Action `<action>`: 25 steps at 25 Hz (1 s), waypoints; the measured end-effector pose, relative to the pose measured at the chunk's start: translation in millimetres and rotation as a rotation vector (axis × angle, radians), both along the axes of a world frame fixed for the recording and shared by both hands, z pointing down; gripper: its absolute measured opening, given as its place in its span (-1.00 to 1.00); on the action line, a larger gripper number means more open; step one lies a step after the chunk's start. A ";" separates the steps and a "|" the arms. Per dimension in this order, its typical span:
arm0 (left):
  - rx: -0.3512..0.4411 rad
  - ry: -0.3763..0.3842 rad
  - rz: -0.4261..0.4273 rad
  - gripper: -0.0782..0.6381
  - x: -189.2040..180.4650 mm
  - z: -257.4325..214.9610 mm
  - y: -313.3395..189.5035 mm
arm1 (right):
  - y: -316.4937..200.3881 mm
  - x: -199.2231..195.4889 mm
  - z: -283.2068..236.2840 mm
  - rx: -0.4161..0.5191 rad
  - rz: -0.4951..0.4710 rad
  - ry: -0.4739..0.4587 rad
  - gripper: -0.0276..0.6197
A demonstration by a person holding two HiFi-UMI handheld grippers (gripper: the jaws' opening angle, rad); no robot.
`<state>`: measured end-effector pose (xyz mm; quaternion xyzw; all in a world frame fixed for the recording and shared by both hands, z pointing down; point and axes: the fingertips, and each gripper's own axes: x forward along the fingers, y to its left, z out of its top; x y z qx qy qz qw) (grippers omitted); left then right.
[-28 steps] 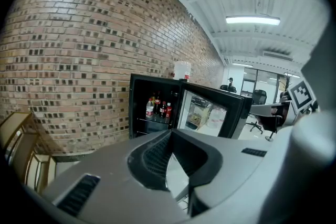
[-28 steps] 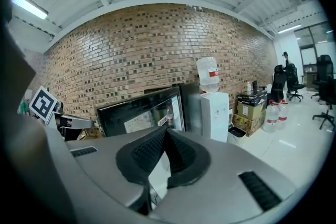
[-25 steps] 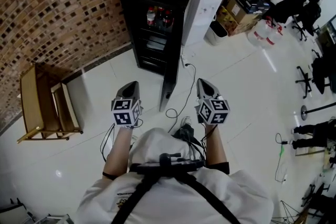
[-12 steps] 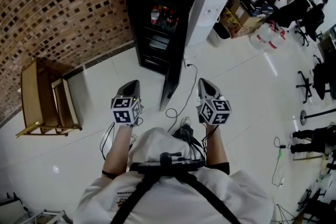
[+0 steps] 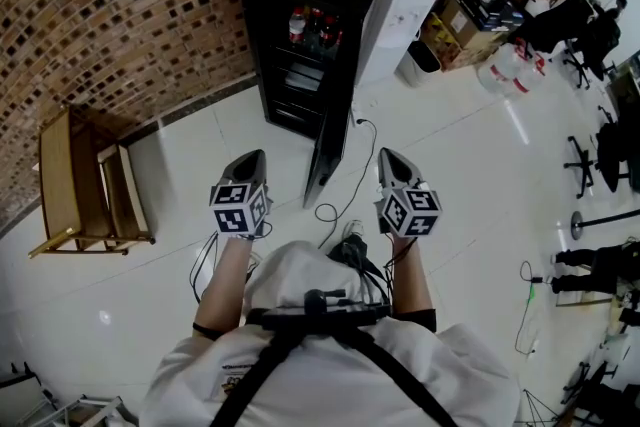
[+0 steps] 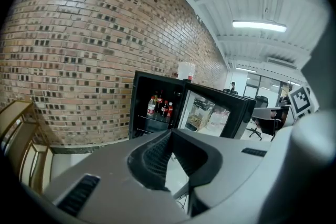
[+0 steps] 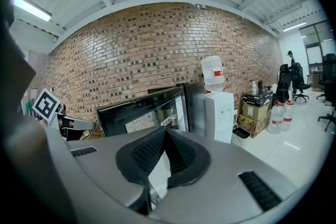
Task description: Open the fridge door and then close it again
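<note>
**Spotter:** Anything change in the last second?

**Operator:** Hardly. My left gripper (image 5: 251, 159) and right gripper (image 5: 387, 156) stayed put, fingers (image 6: 153, 159) pressed together on nothing. The fridge (image 5: 300, 25) stands far ahead against the brick wall (image 5: 120, 5). Its door (image 5: 323, 160) is still swung wide toward me, between the grippers.

**Spotter:** Meaning?

**Operator:** Opening looks done, and I judge only the closing remains.

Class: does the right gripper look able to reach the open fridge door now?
Probably yes: the fridge door stands swung out toward the right gripper, with open floor between them and nothing blocking the way.
</note>
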<state>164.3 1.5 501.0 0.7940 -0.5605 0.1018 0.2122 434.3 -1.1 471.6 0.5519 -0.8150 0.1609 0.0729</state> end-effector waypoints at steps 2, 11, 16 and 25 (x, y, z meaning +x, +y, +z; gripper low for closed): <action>-0.004 -0.012 0.011 -0.78 1.6 2.5 1.5 | 0.4 0.8 1.2 -0.003 0.005 -0.001 -0.91; -0.094 -0.074 0.120 -0.78 41.8 51.9 32.0 | -1.0 7.6 7.2 -0.016 0.016 0.000 -0.91; -0.162 -0.069 0.162 -0.52 64.9 76.2 46.9 | -2.5 9.1 13.1 -0.039 0.003 0.011 -0.91; -0.346 -0.072 0.190 -0.22 116.9 146.6 64.1 | -4.9 17.5 35.4 -0.099 -0.056 0.070 -0.91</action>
